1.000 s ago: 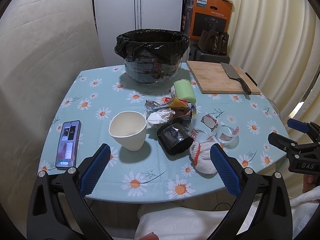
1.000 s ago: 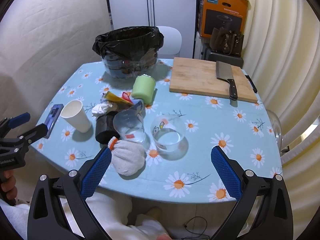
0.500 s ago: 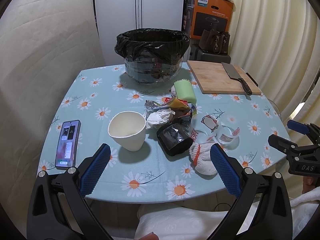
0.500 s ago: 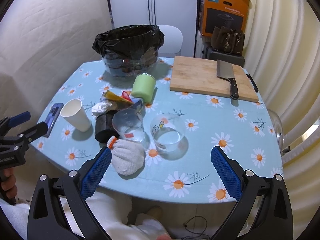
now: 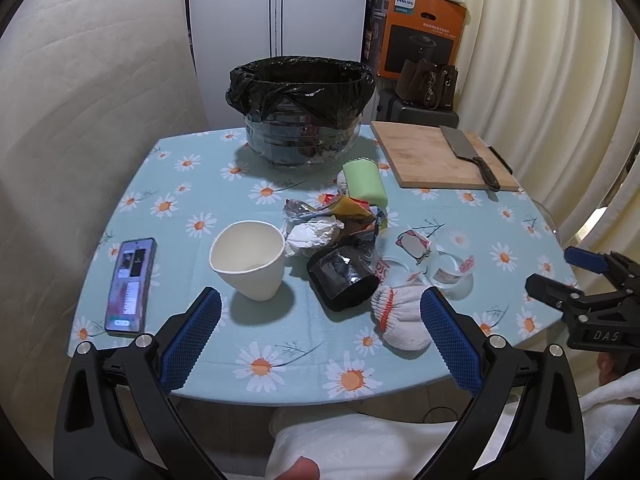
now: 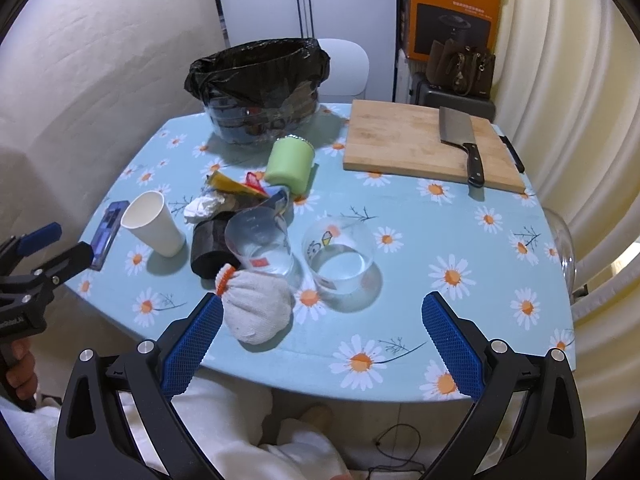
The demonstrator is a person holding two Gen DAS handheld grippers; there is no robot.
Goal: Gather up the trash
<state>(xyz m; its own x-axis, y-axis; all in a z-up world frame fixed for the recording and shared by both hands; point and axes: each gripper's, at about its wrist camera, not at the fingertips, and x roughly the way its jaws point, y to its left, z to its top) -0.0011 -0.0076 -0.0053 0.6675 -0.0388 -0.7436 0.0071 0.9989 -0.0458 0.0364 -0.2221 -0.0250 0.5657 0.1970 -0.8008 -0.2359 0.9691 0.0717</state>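
The trash pile (image 5: pixel 332 220) lies on the table (image 5: pixel 200 184), ahead of both claws, in front of the black-bagged bin (image 5: pixel 300 112). The left claw (image 5: pixel 320 316) and right claw (image 6: pixel 322 322) are spread wide, holding nothing.

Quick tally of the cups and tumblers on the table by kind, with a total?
White paper cup: 1
Green cup lying on its side: 1
Clear plastic tumblers: 2
Total: 4
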